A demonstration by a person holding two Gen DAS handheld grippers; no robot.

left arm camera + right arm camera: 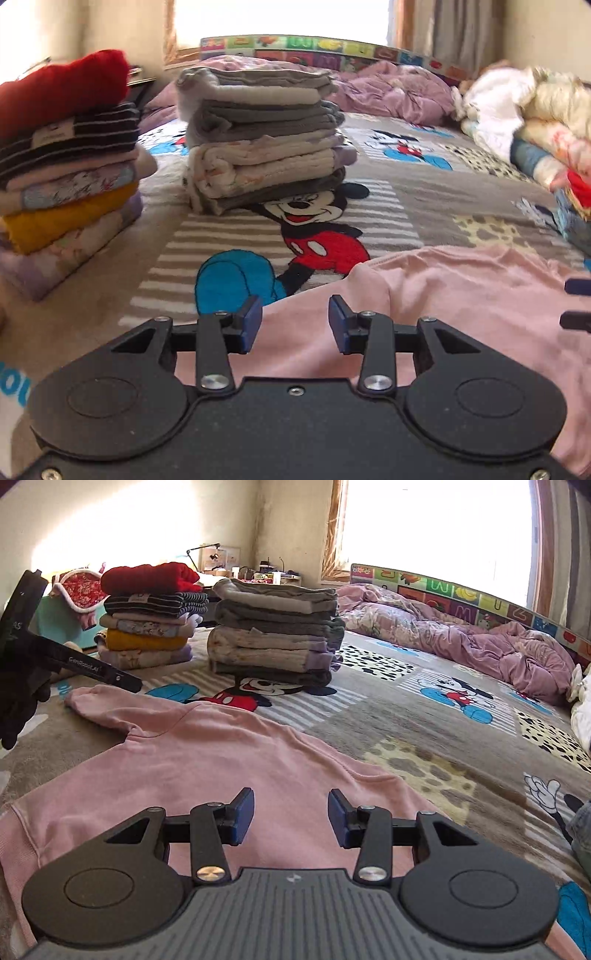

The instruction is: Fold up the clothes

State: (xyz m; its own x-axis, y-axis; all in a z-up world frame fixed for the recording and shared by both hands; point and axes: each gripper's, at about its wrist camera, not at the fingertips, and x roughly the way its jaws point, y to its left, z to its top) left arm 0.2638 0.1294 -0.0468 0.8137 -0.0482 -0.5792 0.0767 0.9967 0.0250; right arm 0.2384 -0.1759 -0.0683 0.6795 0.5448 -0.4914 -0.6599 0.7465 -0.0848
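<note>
Nearest in the left wrist view is the left gripper (295, 319), black with blue pads. Its jaws are spread apart with nothing pinched between them. It hangs over the near left part of the soft pink long-sleeved top (443, 314), which lies spread out flat on the cartoon mouse blanket (406, 199) covering the bed.

In the right wrist view the right gripper (291, 818) also has its blue pads spread apart, holding nothing. It hangs over the near middle of the pink top (221, 760). One pink sleeve reaches out to the far left. The left gripper (110, 677) shows at the left edge of this view, held by a hand in a dark glove (18, 709), just above that sleeve.

Farther back on the blanket stand two piles of folded clothes. The pile of grey and cream folded clothes (262, 140) sits in the middle. The pile with a red knit on top (66, 155) sits to its left, with a striped piece and a yellow piece lower down. A crumpled purple quilt (388, 92) lies at the far side of the bed. A heap of unfolded clothes (535, 122) sits at the right. Behind it all is a bright window (436, 528).
</note>
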